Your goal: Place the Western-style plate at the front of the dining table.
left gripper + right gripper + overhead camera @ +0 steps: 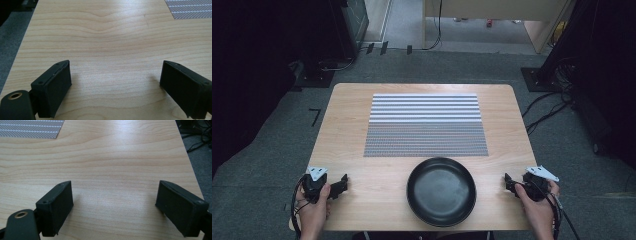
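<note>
Both grippers rest at the near edge of the table (352, 135), each held in one of the person's hands. Left gripper (343, 183) sits at about 8 o'clock from the table's middle, its jaws spread wide with nothing between them; in the left gripper view they frame bare wood grain, and a corner of the striped placemat (190, 10) shows at 1 o'clock. Right gripper (508, 183) sits at about 4 o'clock, likewise spread wide and holding nothing; in the right gripper view its jaws also frame bare wood, with the mat's corner (30, 128) at 11 o'clock and the table's edge and grey carpet at 2 o'clock. Each gripper carries a grey three-cornered plate on top and trails a cable back toward the person. Between the two grippers, at 6 o'clock on the table and well apart from both, lies the black bowl (441, 191), round and shallow, sitting flat with its opening facing up; being round, it has no long axis to tell. Its far rim lies just beside the near edge of the placemat (424, 125), which spreads across the table's middle with its long side running from 9 to 3 o'clock. Nothing stands on the wood between either gripper and the bowl.
</note>
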Demonstrator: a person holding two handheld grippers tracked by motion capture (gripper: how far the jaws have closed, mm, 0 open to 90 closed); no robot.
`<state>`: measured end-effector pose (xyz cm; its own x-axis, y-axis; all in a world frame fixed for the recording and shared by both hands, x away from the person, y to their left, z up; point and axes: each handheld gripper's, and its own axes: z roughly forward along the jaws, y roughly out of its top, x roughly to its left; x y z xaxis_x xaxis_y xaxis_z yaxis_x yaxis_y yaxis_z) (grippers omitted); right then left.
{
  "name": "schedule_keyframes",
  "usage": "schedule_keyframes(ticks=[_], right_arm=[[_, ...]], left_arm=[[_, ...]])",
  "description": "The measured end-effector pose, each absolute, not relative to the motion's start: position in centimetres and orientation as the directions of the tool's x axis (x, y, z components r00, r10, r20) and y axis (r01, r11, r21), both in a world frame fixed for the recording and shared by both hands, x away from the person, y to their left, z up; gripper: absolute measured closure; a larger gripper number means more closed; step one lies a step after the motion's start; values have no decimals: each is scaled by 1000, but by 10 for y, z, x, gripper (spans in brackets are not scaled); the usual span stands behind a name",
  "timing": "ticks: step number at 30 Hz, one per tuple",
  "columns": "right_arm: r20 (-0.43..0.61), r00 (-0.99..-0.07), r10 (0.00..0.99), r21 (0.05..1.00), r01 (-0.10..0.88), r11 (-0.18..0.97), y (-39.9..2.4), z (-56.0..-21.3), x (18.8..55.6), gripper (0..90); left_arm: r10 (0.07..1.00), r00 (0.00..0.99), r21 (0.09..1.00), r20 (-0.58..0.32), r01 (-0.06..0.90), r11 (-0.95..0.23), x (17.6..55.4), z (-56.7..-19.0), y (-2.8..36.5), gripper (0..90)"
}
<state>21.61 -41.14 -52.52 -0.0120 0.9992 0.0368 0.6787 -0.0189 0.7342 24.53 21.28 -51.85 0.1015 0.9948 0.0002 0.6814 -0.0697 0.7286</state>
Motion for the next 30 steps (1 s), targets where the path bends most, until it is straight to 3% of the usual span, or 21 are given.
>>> schedule_keyframes(ticks=[13, 30], right_arm=[[84, 3, 996, 753, 655, -66, -417, -523, 213, 175], [115, -12, 993, 783, 617, -83, -404, -506, 205, 191]], left_arm=[[997, 73, 716, -10, 697, -44, 244, -513, 214, 93], [985, 169, 750, 21, 649, -127, 234, -502, 177, 93]])
